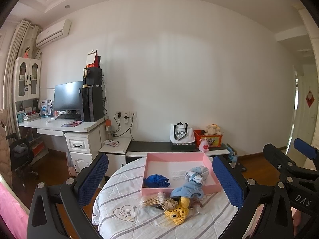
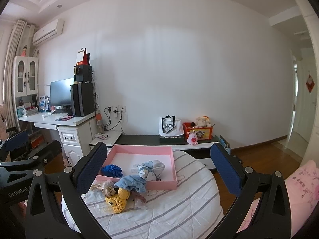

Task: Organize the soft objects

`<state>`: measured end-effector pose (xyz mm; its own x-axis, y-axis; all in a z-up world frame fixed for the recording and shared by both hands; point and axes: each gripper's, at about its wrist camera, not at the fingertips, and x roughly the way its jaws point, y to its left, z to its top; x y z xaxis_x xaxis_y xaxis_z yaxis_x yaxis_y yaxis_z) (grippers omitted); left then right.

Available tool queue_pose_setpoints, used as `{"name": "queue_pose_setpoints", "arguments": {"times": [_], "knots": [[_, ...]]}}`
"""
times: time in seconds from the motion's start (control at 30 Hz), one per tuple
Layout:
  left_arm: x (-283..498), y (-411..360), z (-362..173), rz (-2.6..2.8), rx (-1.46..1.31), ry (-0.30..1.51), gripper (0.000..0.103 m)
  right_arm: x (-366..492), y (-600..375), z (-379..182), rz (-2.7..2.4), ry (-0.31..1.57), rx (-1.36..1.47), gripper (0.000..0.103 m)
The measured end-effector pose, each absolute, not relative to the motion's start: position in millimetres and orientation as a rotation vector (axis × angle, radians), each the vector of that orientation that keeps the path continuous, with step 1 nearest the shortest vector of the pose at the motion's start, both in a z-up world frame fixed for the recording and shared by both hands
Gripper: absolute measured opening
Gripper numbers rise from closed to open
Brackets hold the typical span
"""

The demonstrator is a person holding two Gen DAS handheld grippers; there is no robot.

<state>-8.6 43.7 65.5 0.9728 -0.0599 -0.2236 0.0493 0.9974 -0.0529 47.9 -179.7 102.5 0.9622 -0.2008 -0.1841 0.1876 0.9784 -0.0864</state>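
A light blue cloth (image 1: 188, 192) looked limp and light, best pinched at its bunched fold. It draped over the near wall of a pink tray (image 1: 180, 191) on the striped quilt (image 1: 123, 195), beside a yellow crocheted piece (image 1: 177, 213). Left gripper (image 1: 161, 181) and right gripper (image 2: 159, 168) hovered with jaws apart, holding nothing.

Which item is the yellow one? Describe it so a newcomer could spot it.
On the striped quilt, look in front of the pink tray, nearer the camera. The yellow crochet piece lies there below the light blue cloth and beside the beige scrunchie; it is the only yellow item.
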Motion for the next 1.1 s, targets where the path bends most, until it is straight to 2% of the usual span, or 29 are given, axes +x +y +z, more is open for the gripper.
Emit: {"name": "queue_pose_setpoints", "arguments": {"times": [0.7, 1.1], "knots": [[11, 53, 49, -0.023, -0.066, 0.305, 0.103, 65, -181, 88, -0.192, 0.257, -0.069, 0.103], [48, 68, 17, 0.03, -0.048, 0.473, 0.103, 98, -177, 54, -0.178, 0.402, -0.072, 0.103]]}}
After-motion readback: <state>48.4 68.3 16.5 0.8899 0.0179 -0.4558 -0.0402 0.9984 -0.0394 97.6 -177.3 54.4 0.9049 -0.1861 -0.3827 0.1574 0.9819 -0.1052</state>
